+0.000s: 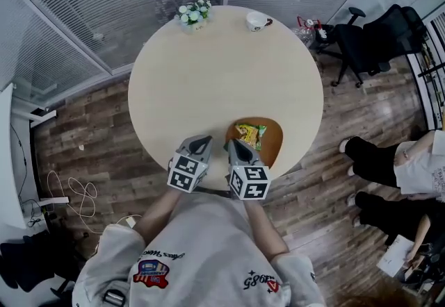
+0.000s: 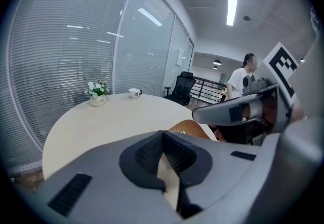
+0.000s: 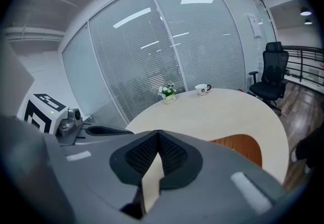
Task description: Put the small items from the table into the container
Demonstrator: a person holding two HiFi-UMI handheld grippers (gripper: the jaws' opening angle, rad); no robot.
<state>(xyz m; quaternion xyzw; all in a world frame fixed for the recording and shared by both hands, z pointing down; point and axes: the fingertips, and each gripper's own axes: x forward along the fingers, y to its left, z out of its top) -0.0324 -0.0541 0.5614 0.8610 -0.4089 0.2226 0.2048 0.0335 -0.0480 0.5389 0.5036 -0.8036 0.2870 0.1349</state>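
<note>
Round table (image 1: 208, 83), light top. Container (image 1: 277, 144) is a brown wooden bowl at the table's near edge, by the person's body. Snack packets are inside the container: a yellow packet (image 1: 245, 135) and, touching it on the right, a green packet (image 1: 261, 133).

Left hand-held gripper (image 1: 202, 140) is just left of the container, over the table edge, apart from the bowl. Its jaws are closed pad to pad with nothing between them, which the left gripper view confirms (image 2: 163, 135). The container's rim (image 2: 188, 126) shows just beyond the jaw tips there.

Right hand-held gripper (image 1: 233, 145) is at the container's left rim, its tips near the yellow packet. I cannot tell whether it touches the bowl. Its jaws are closed too and hold nothing (image 3: 158, 134). The container (image 3: 244, 148) lies to the right of the jaws in that view.

Both grippers point forward and down, side by side.

Far across the table from the container are a flower pot (image 1: 193, 14) and a cup (image 1: 258, 21), both at the far edge and apart from each other. The rest of the tabletop carries nothing.

Off the table, well right of the container, a bystander (image 1: 375, 161) is on the wood floor. An office chair (image 1: 375, 40) is beyond the cup's side.
</note>
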